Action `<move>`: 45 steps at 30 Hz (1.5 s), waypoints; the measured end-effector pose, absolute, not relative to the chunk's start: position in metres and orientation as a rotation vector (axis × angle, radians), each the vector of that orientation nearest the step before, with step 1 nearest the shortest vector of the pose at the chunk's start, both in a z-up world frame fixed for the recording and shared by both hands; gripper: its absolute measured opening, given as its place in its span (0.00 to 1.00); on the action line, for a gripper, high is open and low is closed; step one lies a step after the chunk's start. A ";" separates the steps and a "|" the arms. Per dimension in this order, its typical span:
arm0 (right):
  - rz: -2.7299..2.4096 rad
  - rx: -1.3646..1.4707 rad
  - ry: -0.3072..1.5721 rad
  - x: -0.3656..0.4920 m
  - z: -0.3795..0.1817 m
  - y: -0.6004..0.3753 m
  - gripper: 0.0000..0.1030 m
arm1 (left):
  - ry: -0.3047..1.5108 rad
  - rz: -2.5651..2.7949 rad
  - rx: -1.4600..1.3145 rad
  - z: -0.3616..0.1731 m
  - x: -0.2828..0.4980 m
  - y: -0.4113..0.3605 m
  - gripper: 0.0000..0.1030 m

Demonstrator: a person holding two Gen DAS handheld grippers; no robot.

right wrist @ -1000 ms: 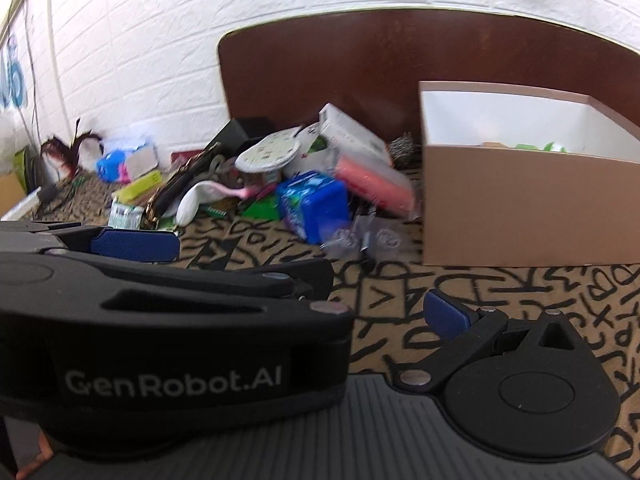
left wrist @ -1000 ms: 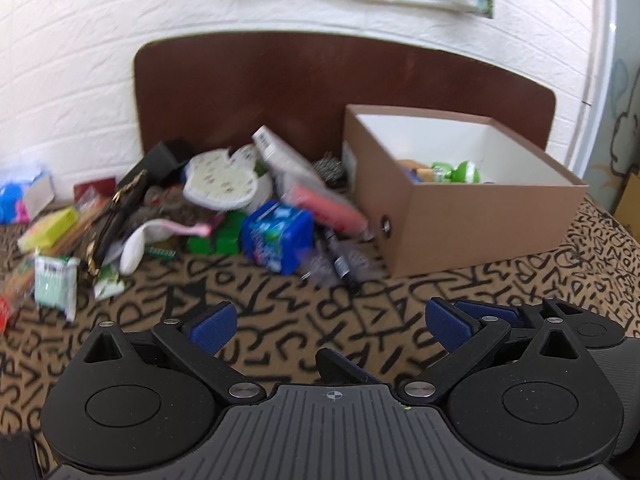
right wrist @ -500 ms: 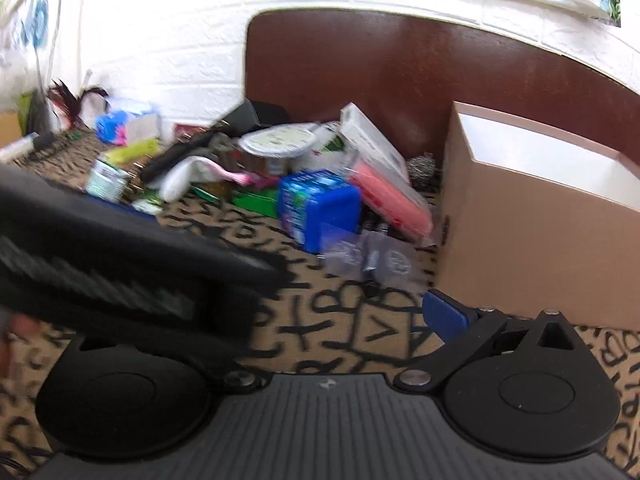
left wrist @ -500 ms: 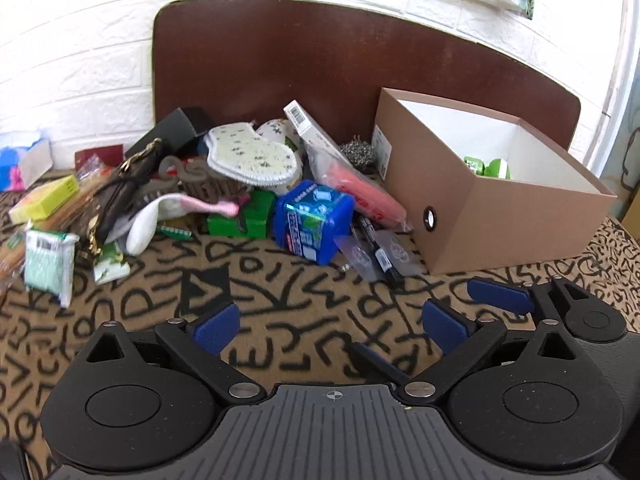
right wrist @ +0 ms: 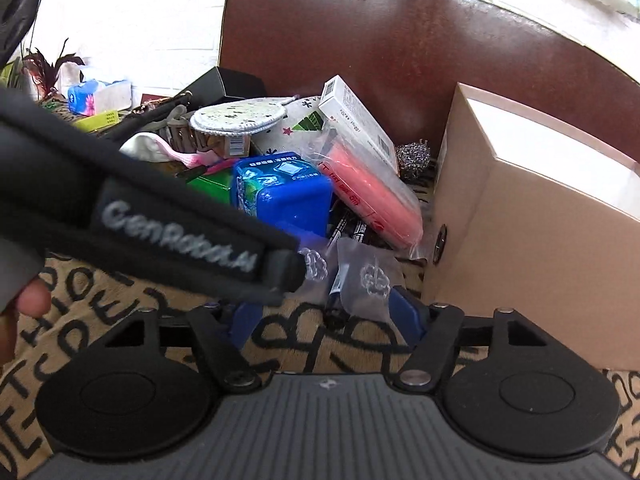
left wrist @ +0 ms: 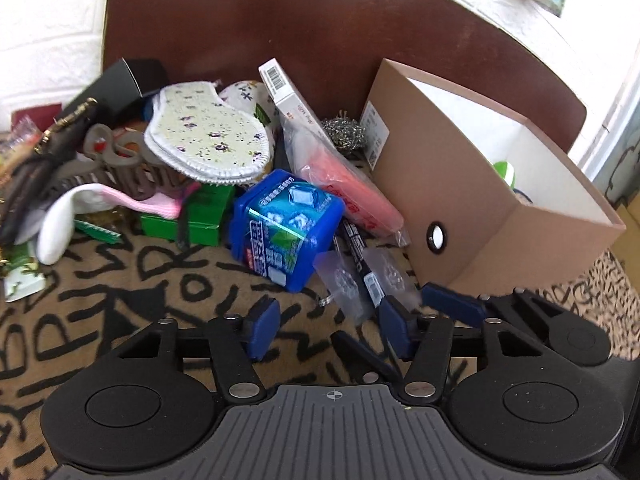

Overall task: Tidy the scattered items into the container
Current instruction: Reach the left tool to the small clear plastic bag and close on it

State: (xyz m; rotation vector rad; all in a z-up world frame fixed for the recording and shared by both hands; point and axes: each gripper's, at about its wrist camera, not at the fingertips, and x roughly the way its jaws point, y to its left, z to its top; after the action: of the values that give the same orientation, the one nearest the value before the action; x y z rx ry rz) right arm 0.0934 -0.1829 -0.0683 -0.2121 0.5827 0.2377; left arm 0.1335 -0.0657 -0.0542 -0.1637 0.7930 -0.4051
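Observation:
A pile of scattered items lies on the patterned cloth: a blue box (left wrist: 286, 230), a black marker (left wrist: 360, 256), clear plastic packets (left wrist: 340, 280), a pink packet (left wrist: 348, 196), floral insoles (left wrist: 208, 136), a green box (left wrist: 200, 216). The open brown cardboard box (left wrist: 472, 184) stands to the right, with a green thing inside. My left gripper (left wrist: 326, 328) is open and empty, just short of the marker and packets. My right gripper (right wrist: 324, 318) is open, low over the marker (right wrist: 340, 280) and a clear packet (right wrist: 370, 280), next to the box (right wrist: 520, 240). The left gripper's body (right wrist: 160, 220) crosses the right wrist view.
A dark brown board (left wrist: 320, 32) stands against the white brick wall behind the pile. A steel scourer (left wrist: 344, 132) lies by the box's far corner. A black pouch, a white sock and more packets lie at the left (left wrist: 60, 208).
Both grippers have moved forward and down towards the pile, closing in on the marker and clear packets beside the box. Both stay open and empty.

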 end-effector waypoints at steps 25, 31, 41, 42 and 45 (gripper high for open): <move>0.248 -0.295 0.573 0.083 -0.075 -0.173 0.24 | 0.841 -0.457 -0.133 -0.062 0.139 -0.081 0.27; 0.336 -0.319 0.576 0.053 -0.071 -0.170 0.23 | 0.848 -0.457 -0.135 -0.059 0.107 -0.070 0.25; 0.405 -0.338 0.575 0.003 -0.073 -0.172 0.52 | 0.867 -0.458 -0.154 -0.062 0.060 -0.045 0.55; 0.391 -0.349 0.567 0.004 -0.071 -0.176 0.57 | 0.862 -0.454 -0.151 -0.061 0.062 -0.046 0.55; 0.355 -0.387 0.557 0.007 -0.070 -0.182 0.64 | 0.861 -0.452 -0.149 -0.060 0.068 -0.047 0.55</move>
State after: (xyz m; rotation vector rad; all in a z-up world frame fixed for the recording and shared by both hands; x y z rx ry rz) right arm 0.0071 -0.1816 -0.0698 -0.3871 0.5568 0.3550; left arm 0.0684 -0.0470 -0.0601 -0.1493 0.8614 -0.4524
